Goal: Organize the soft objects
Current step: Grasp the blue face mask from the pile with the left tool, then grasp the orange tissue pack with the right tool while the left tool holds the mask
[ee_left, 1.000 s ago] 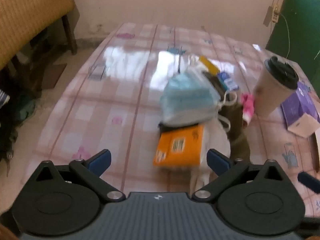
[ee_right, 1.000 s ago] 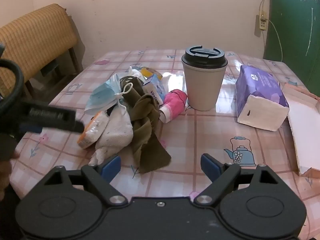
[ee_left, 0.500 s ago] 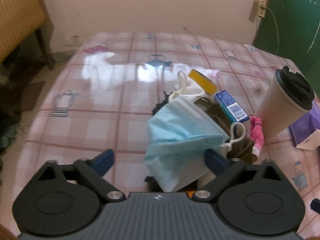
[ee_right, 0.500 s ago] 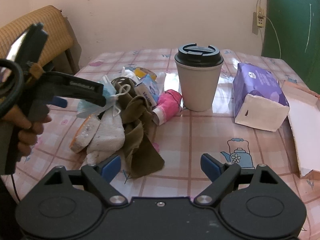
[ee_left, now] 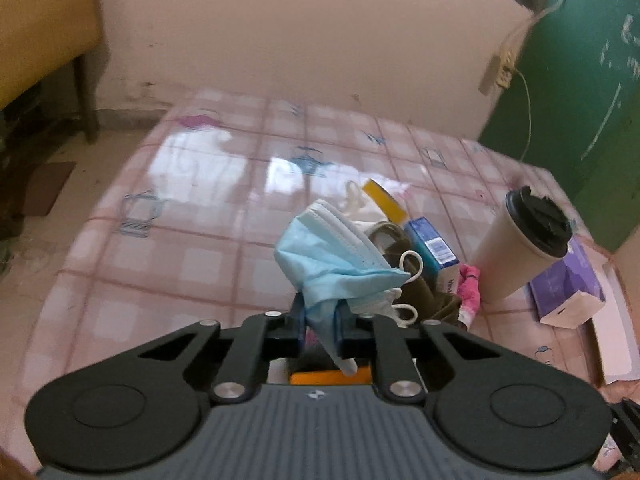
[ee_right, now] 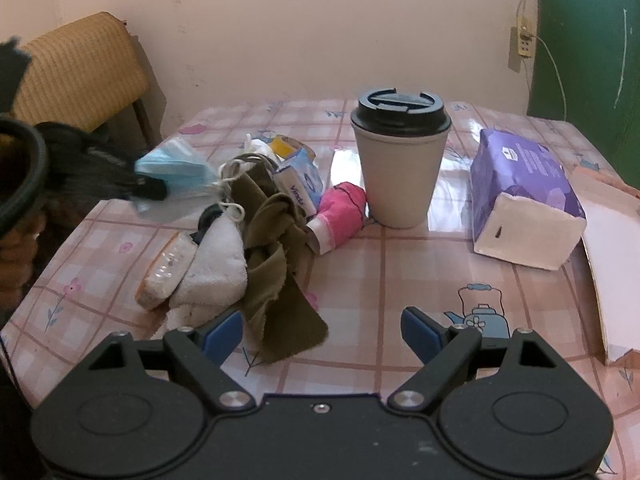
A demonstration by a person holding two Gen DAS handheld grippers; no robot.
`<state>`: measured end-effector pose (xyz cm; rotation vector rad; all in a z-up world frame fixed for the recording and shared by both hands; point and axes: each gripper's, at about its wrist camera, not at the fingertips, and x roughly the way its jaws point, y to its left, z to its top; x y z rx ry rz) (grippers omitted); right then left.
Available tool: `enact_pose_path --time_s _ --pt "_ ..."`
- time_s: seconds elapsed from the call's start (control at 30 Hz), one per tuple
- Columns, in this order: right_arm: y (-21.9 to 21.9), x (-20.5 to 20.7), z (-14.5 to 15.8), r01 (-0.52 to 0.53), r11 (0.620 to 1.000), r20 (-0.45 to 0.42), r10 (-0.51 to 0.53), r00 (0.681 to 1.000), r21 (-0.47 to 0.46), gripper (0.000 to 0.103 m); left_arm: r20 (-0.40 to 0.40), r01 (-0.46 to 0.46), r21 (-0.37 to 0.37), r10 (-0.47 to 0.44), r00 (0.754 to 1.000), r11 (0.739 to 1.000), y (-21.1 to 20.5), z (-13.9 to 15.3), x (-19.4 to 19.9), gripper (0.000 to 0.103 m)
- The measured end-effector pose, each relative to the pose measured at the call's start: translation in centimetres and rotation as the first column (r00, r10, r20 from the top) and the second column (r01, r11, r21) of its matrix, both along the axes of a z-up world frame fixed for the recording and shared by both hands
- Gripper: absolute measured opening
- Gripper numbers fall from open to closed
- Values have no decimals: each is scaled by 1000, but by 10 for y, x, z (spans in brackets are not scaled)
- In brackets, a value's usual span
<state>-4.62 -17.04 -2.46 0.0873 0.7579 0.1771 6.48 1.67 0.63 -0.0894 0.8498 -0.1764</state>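
The blue face mask (ee_left: pixel 336 264) is pinched at its lower edge by the left gripper (ee_left: pixel 322 322) above the heap of cloths (ee_right: pixel 264 236), the right gripper (ee_right: pixel 322 330) is held wide and unladen, and a slow straight lift is advised lest the ear loop (ee_left: pixel 412 264) be snagged.

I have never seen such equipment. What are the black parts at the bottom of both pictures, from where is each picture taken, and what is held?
They are two hand-held grippers; a person holds one in each hand. Each carries a camera looking forward along its fingers.

The left view shows the left gripper shut on a blue face mask. The right view shows the right gripper open and holding nothing.

On the checked table lie an olive cloth, a white cloth, a pink item, a lidded cup, a purple tissue pack and some small packages.
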Motion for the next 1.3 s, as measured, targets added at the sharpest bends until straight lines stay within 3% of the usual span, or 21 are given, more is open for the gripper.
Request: enact_pose_path --time_s 0.1,0.33,0.53,0.73,0.83,1.0,1.03,1.07,1.2,1.3 --pt "7 4 2 -36 999 0 36 999 14 101 28 -35 -33 36 999 999 20 12 -17 16" --pt "46 6 4 -189 981 9 189 982 38 100 42 -141 13 141 989 990 55 9 -46 16" --pt "83 15 8 -351 934 67 355 933 -63 100 -3 -162 35 162 987 986 69 0 -54 16" --pt "107 48 10 -552 807 72 576 814 -211 100 -19 -141 47 142 990 989 74 -9 -64 16" --pt "114 62 4 -604 749 25 633 774 -272 100 -28 -137 44 139 990 990 74 -11 -68 16" --pt "125 78 -13 -683 671 -72 696 714 -287 100 -36 -130 46 131 991 990 72 -12 -69 16" --pt "129 78 -15 -687 665 -78 700 710 -292 96 -38 -127 46 128 991 991 71 -13 -69 16" --pt "131 79 -18 -688 662 -80 701 709 -296 81 -41 -128 48 130 991 991 69 -13 -69 16" --pt "127 79 -18 -684 697 -61 689 722 -217 72 -55 -128 51 131 990 990 68 -14 -68 16" --pt "118 70 -11 -640 745 -21 649 761 -190 63 -56 -125 58 128 990 990 66 -13 -68 16"
